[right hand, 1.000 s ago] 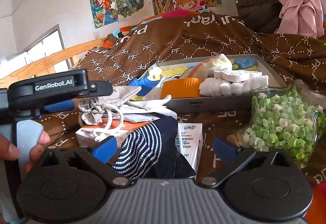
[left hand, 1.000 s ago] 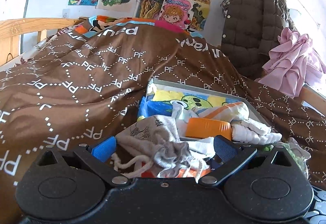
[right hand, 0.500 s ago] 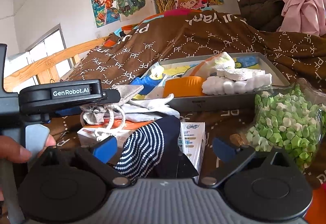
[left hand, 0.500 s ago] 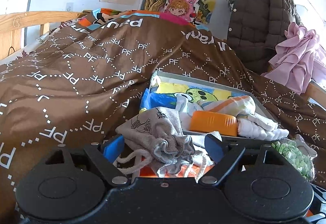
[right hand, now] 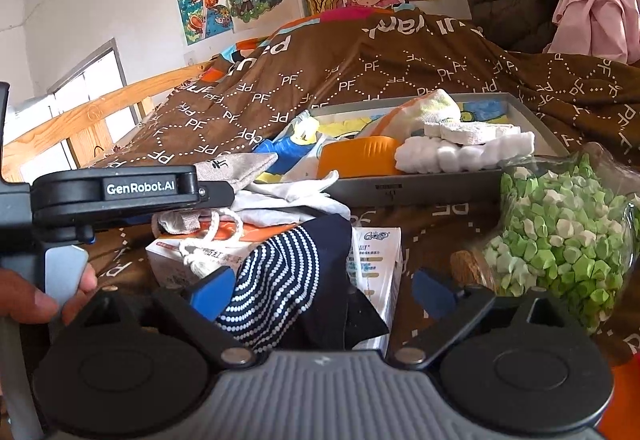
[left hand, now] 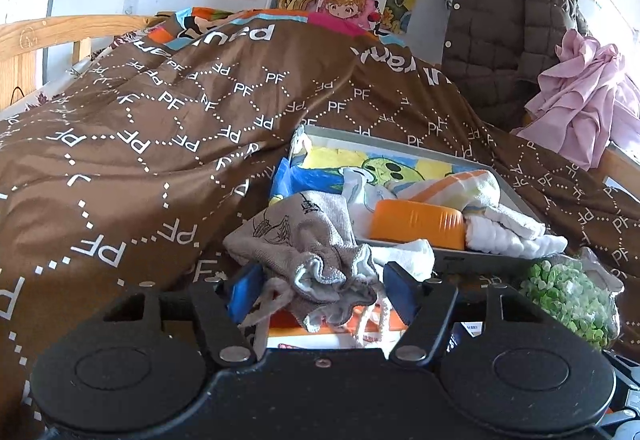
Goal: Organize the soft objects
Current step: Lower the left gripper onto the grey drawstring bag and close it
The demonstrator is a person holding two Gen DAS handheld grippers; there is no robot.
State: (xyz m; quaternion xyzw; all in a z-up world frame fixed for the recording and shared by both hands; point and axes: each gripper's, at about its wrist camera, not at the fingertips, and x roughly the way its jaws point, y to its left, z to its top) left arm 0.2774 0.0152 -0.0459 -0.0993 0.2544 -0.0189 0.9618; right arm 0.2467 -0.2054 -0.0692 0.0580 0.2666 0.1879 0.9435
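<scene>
my left gripper [left hand: 320,290] sits low in the centre of the left wrist view, its blue pads apart with the gathered neck of the grey drawstring pouch [left hand: 304,240] between them; the pads flank the cloth but have not pinched it, so i call it spread, not gripping. the pouch lies on an orange and white box [right hand: 224,244], its white cord [right hand: 208,236] trailing over the front. just above it in the frame is the grey tray [left hand: 492,260], already holding an orange tub [left hand: 416,222] and white folded cloths [left hand: 508,232].

my right gripper [right hand: 324,290] is also wide apart, at the bottom centre of its view, straddling a navy dotted sock [right hand: 280,276] without pressing it.

to do this well, i judge i should close the left pads on the bunched neck, where the fabric is thickest, not on the loose cord, which would probably slip or drag the box. then lift straight up until the body clears the box, and carry it over the tray's near wall before letting go. the bag of green bits [right hand: 560,232] at the right edge is well apart and should stay out of it.
</scene>
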